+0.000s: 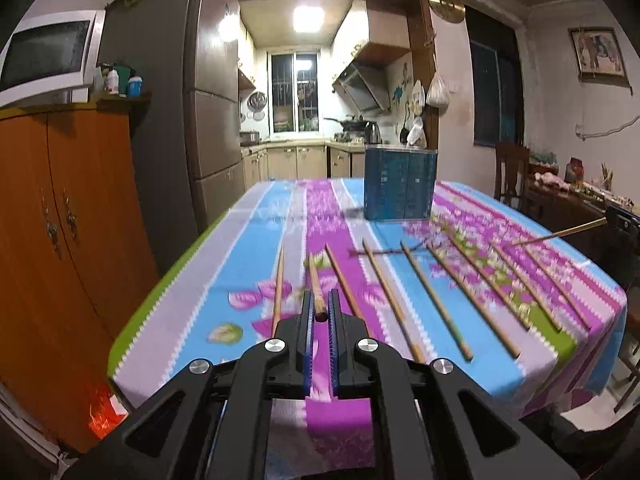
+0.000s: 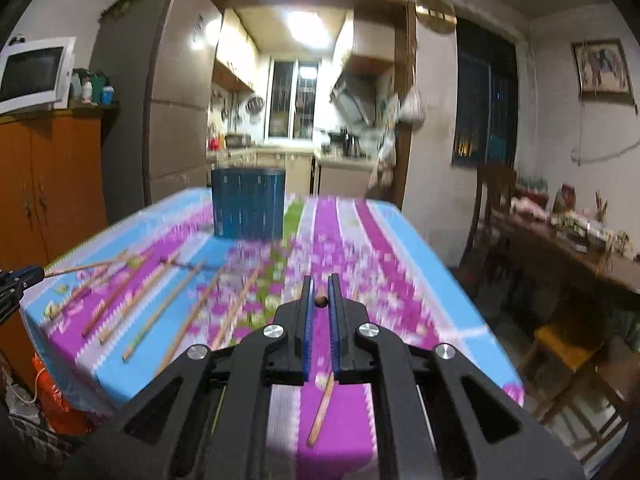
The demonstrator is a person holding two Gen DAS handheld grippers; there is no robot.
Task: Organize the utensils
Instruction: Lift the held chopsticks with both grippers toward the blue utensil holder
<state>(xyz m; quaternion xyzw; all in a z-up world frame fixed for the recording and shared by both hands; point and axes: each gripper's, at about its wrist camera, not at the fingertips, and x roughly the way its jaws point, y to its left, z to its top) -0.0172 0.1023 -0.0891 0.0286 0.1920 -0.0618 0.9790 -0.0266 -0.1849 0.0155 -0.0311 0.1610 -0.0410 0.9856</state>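
Two chopsticks are clamped, one in each set of tongs: the left tongs (image 1: 320, 312) grip the butt of a chopstick (image 1: 316, 284) pointing away, the right tongs (image 2: 320, 300) pinch another chopstick end (image 2: 321, 301). Several more chopsticks (image 1: 436, 300) lie side by side on the striped tablecloth (image 1: 248, 240) covering the surface. A blue slotted holder (image 1: 400, 184) stands upright at the far side.
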